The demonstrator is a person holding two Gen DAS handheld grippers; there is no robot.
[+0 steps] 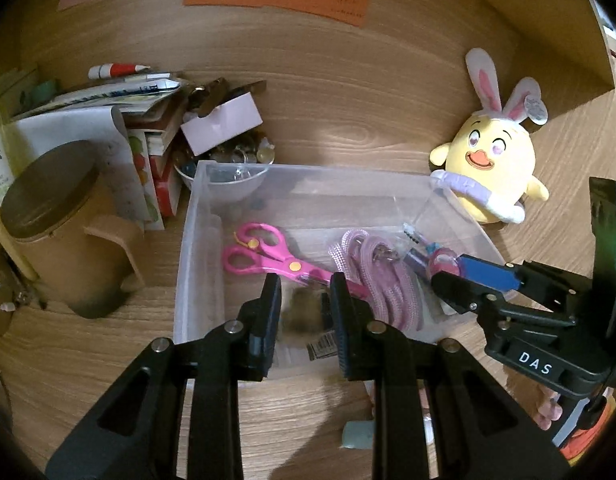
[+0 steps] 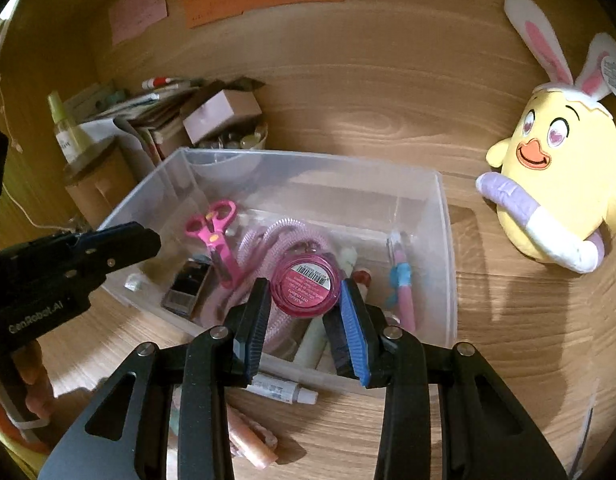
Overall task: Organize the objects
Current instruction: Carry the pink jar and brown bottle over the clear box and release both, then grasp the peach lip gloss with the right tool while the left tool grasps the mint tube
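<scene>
With pink scissors and a pink cord already lying in the clear plastic bin, a round pink jar is held over it by the right gripper, while the left gripper is seen narrowly parted and seemingly empty, and a tube and a plush chick are left on the counter.

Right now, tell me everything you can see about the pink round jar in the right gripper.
The pink round jar looks like translucent plastic, squat and cylindrical, with a barcode label on the end facing the camera. It sits clamped between the right gripper's fingers, above the clear bin and its contents.
</scene>
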